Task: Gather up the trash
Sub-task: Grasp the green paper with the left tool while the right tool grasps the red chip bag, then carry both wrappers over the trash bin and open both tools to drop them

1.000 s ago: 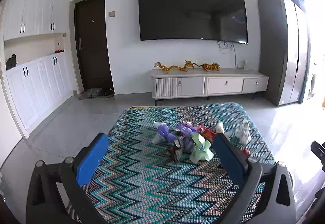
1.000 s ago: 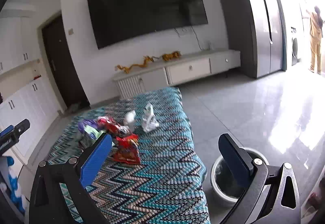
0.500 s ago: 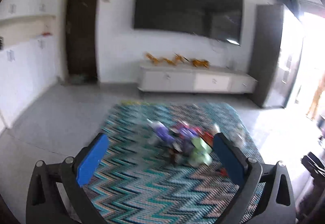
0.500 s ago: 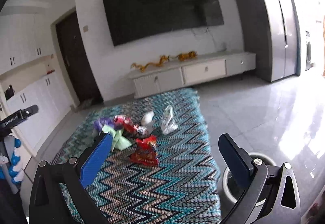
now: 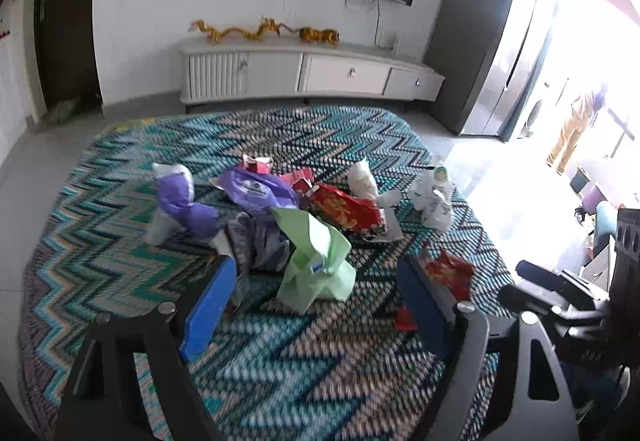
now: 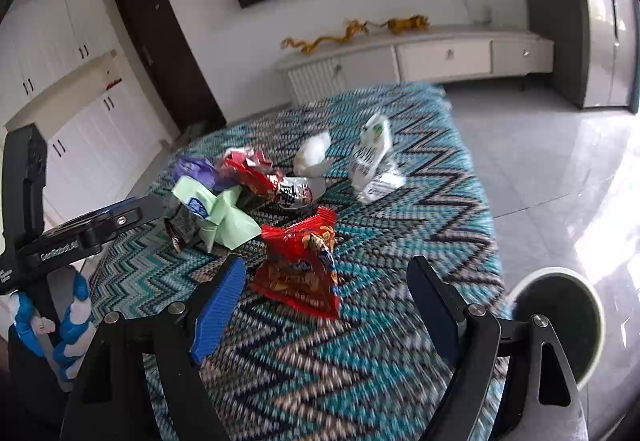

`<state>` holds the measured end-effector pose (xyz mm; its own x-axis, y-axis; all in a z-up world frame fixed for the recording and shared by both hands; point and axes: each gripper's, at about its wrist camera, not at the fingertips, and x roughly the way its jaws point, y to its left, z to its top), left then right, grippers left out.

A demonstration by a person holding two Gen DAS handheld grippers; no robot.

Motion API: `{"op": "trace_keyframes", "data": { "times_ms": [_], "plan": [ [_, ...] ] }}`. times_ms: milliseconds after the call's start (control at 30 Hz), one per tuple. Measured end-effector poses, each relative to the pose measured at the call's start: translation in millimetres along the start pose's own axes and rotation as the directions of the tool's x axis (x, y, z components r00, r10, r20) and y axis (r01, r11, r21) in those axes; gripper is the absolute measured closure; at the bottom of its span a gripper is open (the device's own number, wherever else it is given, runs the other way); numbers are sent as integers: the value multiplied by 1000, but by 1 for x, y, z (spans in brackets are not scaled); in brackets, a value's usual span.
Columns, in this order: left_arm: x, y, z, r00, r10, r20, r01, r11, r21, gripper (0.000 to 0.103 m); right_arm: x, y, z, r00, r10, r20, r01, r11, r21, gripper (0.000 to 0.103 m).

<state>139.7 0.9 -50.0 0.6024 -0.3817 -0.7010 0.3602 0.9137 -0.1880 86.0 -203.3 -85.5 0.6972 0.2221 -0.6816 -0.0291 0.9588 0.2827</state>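
A heap of trash lies on the table's zigzag cloth. It holds purple wrappers, a red snack bag, a white crumpled bag and a pale green wrapper. My left gripper tilts down over the cloth, jaws closing, with the green wrapper ahead between its blue pads, untouched. My right gripper also tilts down, jaws closing. A red chip bag lies between its fingers, apart from both. Each gripper shows at the edge of the other's view: the left gripper and the right gripper.
A round bin with a white rim stands on the floor beside the table's right edge. A white TV cabinet lines the far wall, with a dark tall cabinet to its right. A person stands far off in the bright doorway.
Both grippers have sunk and tipped down toward the table, so the trash looms larger. Their jaws stand narrower than before. Nothing has been taken hold of.
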Motion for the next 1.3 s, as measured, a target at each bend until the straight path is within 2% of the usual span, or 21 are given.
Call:
{"op": "trace_keyframes", "data": {
  "times_ms": [67,167,200,233,267,333,367,433,767,933,1033,1167,1300],
  "plan": [
    [15,3,2,1000,-3,-21,3,1000,-13,27,18,-1,5,1000,15,-20,-15,1000,-2,21],
    [37,4,2,998,-8,-58,7,1000,-24,43,41,2,10,998,42,-52,-42,999,-8,27],
    [44,3,1,998,-9,-69,7,1000,-24,52,48,2,11,997,51,-64,-52,999,-9,31],
    [49,3,-1,997,-14,-82,11,1000,-28,61,52,3,10,996,59,-71,-60,998,-9,37],
    [53,4,-3,996,-20,-92,17,999,-35,66,56,3,10,994,70,-79,-71,997,-7,41],
    [54,6,-6,995,-25,-95,21,999,-43,73,59,3,8,991,104,-85,-104,995,4,62],
    [52,5,-6,995,-26,-91,22,999,-44,75,57,4,6,991,111,-80,-111,994,2,64],
    [44,5,-8,996,-36,-81,32,998,-48,80,53,5,5,990,121,-73,-121,993,-4,78],
    [-16,-12,-15,1000,-30,-8,30,999,-13,87,-9,13,-5,984,172,37,-170,985,-40,84],
    [-49,-37,-13,998,-39,42,37,999,38,87,-47,-3,-11,981,150,120,-149,989,-13,84],
    [-60,-60,-10,996,-70,55,65,995,77,88,-73,-27,-16,979,103,175,-109,994,28,84],
    [-62,-102,-7,989,-139,52,131,981,141,88,-104,-64,-24,974,0,227,-23,995,101,84],
    [-48,-152,-2,976,-218,9,213,958,192,88,-124,-121,-37,963,-126,239,71,972,226,83]
  ]
}}
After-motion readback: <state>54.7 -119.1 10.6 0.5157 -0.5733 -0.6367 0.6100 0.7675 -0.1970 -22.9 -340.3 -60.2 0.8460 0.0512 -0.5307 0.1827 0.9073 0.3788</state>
